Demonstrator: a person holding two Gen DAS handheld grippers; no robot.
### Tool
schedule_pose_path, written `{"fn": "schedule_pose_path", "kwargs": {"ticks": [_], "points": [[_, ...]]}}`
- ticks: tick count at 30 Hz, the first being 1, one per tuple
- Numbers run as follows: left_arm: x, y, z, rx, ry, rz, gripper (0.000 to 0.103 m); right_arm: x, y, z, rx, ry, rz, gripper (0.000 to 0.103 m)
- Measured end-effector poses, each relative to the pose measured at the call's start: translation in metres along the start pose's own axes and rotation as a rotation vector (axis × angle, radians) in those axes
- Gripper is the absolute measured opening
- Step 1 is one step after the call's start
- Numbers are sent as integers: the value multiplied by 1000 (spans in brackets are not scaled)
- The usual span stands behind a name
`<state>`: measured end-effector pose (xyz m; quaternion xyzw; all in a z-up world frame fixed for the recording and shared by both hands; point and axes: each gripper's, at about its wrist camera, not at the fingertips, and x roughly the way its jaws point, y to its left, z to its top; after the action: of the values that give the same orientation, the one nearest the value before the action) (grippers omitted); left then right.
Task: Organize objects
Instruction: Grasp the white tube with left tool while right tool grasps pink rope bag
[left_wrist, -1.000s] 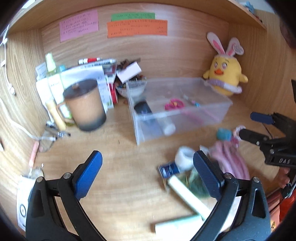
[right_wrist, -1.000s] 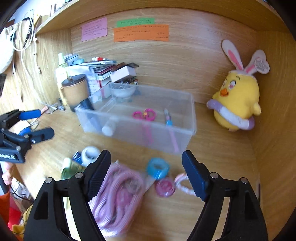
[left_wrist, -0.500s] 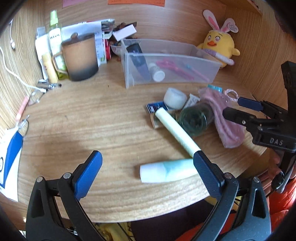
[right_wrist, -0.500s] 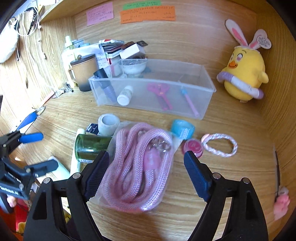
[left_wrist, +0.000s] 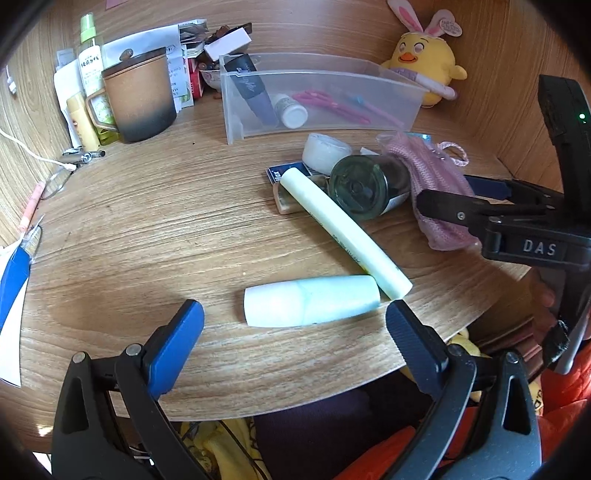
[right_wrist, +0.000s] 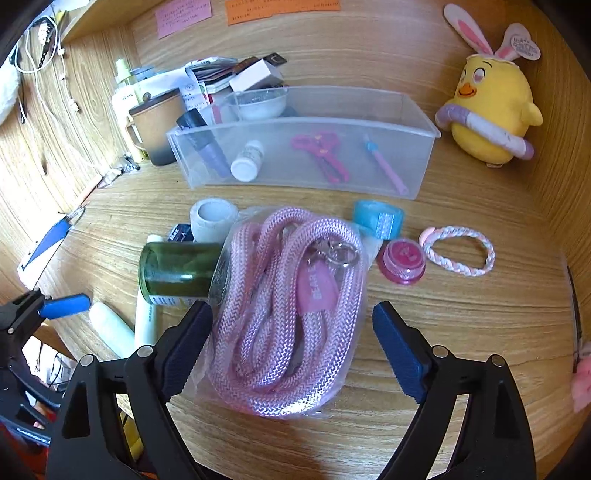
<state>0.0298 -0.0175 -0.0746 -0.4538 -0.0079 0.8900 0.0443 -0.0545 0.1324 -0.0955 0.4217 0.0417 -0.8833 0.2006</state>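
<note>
On the wooden surface (right_wrist: 461, 317) in front of the clear plastic bin (right_wrist: 413, 173), loose items wait to be sorted: bagged pink rope (right_wrist: 280, 306), green glass jar (right_wrist: 177, 269) lying on its side, white tape roll (right_wrist: 212, 219), blue tape roll (right_wrist: 376, 221), pink round pot (right_wrist: 402, 260), braided bracelet (right_wrist: 458, 251). Right tongs (right_wrist: 291, 332) straddle the near end of the rope bag, jaws opening wide, pads not pressing, nothing held. Left tongs (left_wrist: 295, 326) wide open and empty, hovering just short of the pale mint tube (left_wrist: 312, 301), which touches the long pale-green stick (left_wrist: 343, 229) at one end. Bin already holds pink scissors (right_wrist: 321, 153), a small white bottle (right_wrist: 247, 162), a dark tube and a pen-like thing. Likely risks: slick bag may slip between the pads or only plastic gets pinched, so rope sags out; left pad sits close to the jar, could nudge it rolling. Closing on the mint tube could knock the stick toward the surface's edge, since both lie near it.
</note>
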Motion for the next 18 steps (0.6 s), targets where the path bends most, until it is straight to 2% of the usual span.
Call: {"fn": "schedule_pose_path", "kwargs": {"ticks": [5, 7, 9, 10, 12, 18], "points": [[2, 4, 4, -23, -29, 12, 100, 7, -11, -2, 56, 11, 41, 87], [2, 6, 4, -24, -40, 20, 96, 7, -11, -2, 55, 6, 41, 87], [1, 5, 4, -10, -50, 44, 83, 7, -10, -2, 50, -4, 48, 74], [1, 4, 5, -2, -52, 53, 81, 6, -8, -2, 41, -5, 40, 72], [1, 5, 5, -3, -59, 52, 71, 6, -5, -3, 22, -17, 18, 60], [1, 8, 9, -10, -68, 54, 43, 3, -9, -3, 29, -44, 19, 51]]}}
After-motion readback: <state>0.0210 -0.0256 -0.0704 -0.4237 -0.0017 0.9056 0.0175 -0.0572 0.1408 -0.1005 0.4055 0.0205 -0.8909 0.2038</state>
